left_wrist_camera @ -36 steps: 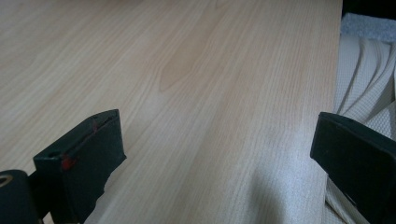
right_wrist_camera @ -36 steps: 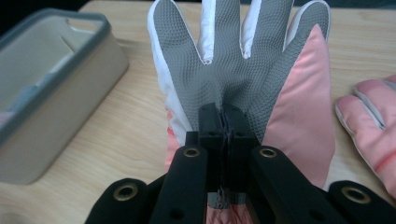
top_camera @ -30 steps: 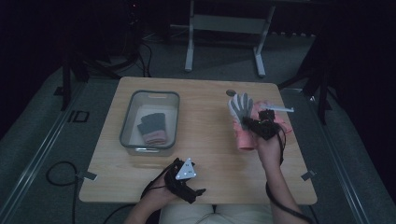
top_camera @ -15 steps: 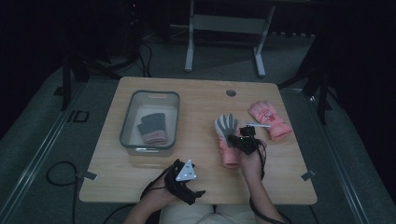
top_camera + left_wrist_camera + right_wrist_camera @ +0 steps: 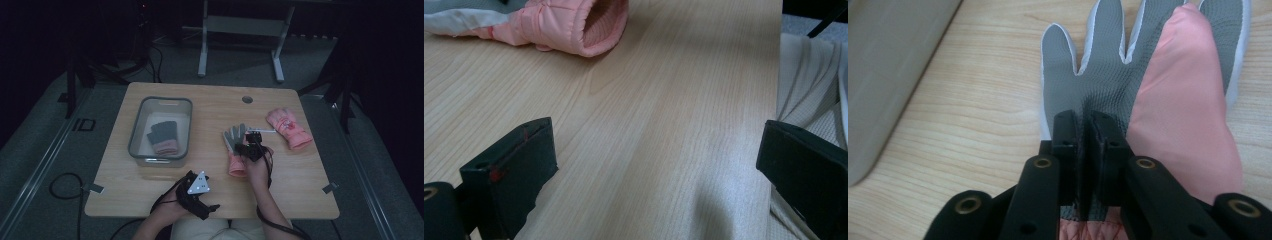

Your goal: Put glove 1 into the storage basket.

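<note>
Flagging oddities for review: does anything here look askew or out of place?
Nothing stands out. The right gripper pinches the palm of a pink-and-grey glove lying flat on the table; its mate lies nearby.

You can read just one marking: the letters "ID", printed on the grey floor left of the table. The gloves, the bin and the grippers carry no text you could read.

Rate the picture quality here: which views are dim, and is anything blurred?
High view: dim overall, the room behind black, but the table and bin are readable. Left gripper view: bright; the near jaws are soft, the pink cuff fairly sharp. Right gripper view: evenly lit, the glove palm texture crisp, no glare.
</note>
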A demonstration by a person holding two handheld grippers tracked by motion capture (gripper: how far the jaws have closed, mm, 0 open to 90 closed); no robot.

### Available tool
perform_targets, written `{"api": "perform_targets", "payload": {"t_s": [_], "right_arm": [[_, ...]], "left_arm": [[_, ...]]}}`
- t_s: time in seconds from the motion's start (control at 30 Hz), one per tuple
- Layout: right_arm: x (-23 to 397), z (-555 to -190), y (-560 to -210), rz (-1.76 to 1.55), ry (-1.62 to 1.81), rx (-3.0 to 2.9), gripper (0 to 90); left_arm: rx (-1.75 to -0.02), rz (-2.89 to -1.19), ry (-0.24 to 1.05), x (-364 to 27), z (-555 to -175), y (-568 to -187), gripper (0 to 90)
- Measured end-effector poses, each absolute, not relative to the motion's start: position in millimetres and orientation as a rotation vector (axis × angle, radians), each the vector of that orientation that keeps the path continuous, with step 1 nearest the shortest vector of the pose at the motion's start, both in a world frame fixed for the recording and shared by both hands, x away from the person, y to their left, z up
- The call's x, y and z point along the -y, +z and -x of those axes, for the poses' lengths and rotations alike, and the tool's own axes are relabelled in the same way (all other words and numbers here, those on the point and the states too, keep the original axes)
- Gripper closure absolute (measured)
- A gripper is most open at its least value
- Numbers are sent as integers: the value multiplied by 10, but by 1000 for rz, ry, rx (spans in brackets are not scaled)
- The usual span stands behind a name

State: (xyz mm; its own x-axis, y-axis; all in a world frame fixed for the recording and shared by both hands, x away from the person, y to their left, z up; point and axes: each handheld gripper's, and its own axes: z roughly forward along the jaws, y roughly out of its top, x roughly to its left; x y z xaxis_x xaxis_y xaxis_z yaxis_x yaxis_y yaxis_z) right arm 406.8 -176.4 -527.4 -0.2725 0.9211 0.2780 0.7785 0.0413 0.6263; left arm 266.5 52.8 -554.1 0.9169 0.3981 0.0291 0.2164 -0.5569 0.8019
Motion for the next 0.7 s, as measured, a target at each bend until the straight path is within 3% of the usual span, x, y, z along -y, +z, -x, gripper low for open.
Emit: {"api": "perform_targets", "payload": {"t_s": [0.3, 0.7], "right_arm": [[1935, -4029, -4897, -1556, 1156, -2146, 686], [2857, -4153, -4666, -1350, 1088, -2138, 585]], "left_arm": [[-451, -2182, 261, -552, -2678, -5567, 21], [-440, -2200, 246, -529, -2670, -5592, 21]]}}
